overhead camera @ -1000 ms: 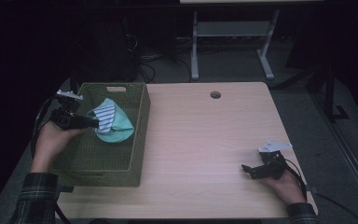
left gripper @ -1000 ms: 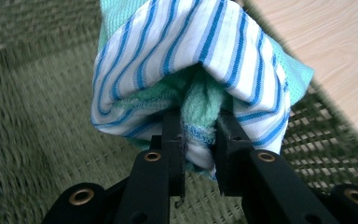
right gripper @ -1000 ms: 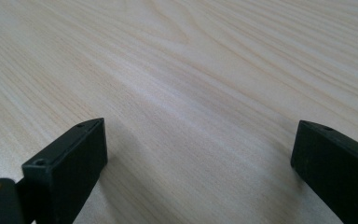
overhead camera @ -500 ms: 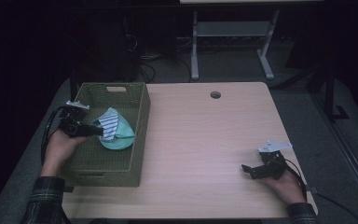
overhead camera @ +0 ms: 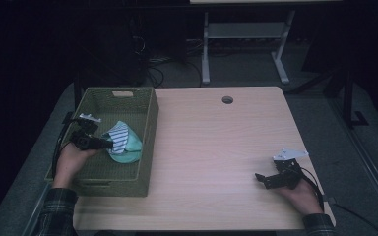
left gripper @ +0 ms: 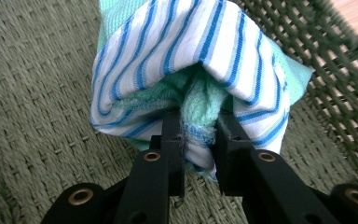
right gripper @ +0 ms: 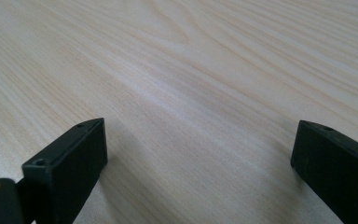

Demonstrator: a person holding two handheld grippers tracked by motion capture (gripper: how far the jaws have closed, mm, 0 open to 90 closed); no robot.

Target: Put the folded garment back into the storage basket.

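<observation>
The left gripper [left gripper: 199, 140] is pinching the bunched cloths [left gripper: 191, 60], striped and green, inside the basket [overhead camera: 150, 115]. They are probably light and floppy, so gripping the gathered fold suits. The right gripper [right gripper: 198, 154] is resting open on the table [overhead camera: 216, 147].

Cloth [left gripper: 186, 60] top cut off by frame edge; pinched fold hidden between black jaws.

You have a pale wooden bench [overhead camera: 216, 147] with a round cable hole [overhead camera: 227, 100] near its far edge. Beyond it, on the dark floor, you'll see a white frame [overhead camera: 246, 44] and some tangled cables [overhead camera: 165, 61].
</observation>
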